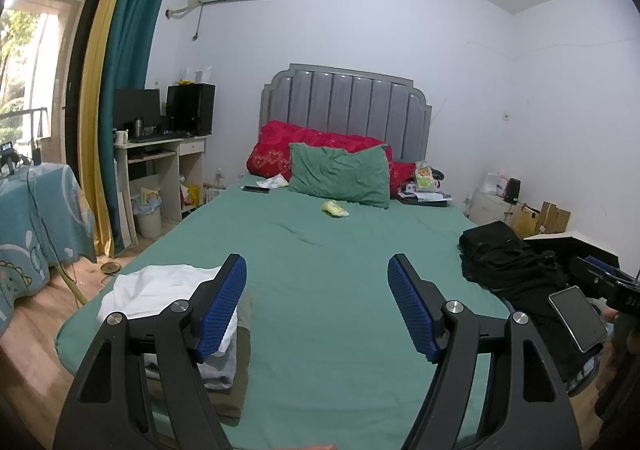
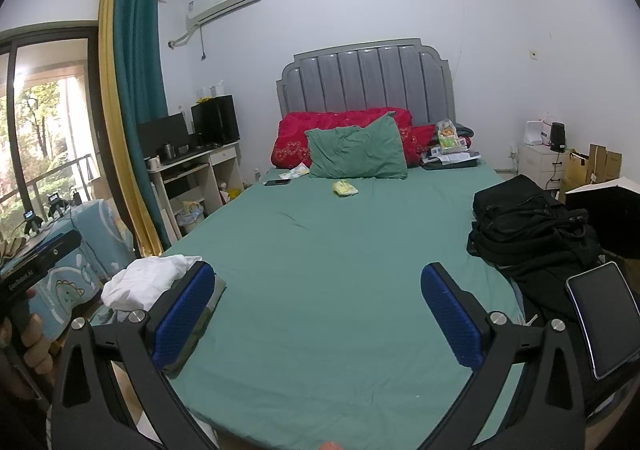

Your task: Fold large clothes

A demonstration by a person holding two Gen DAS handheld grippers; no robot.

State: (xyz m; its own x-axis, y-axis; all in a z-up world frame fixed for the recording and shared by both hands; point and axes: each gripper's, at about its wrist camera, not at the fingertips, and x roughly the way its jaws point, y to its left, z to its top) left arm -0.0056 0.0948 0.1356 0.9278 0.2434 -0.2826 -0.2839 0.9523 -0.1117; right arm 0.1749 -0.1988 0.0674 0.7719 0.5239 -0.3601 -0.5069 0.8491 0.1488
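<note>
A stack of folded clothes with a crumpled white garment [image 1: 160,286] on top lies at the near left corner of the green bed [image 1: 320,250]; the same white garment [image 2: 148,280] shows in the right wrist view. A heap of black clothes [image 1: 508,266] [image 2: 528,226] rests at the bed's right edge. My left gripper [image 1: 317,302] is open above the bed's near end, nothing between its blue pads. My right gripper [image 2: 318,314] is likewise open and empty. The right gripper's body [image 1: 600,282] shows at the far right of the left wrist view.
A green pillow [image 1: 340,173] and red quilt [image 1: 280,145] lie at the headboard, with a phone [image 1: 256,189], a yellow item [image 1: 335,208] and papers nearby. A desk [image 1: 160,153] stands left, a nightstand [image 2: 540,161] and boxes right. A covered table [image 1: 36,217] is at far left.
</note>
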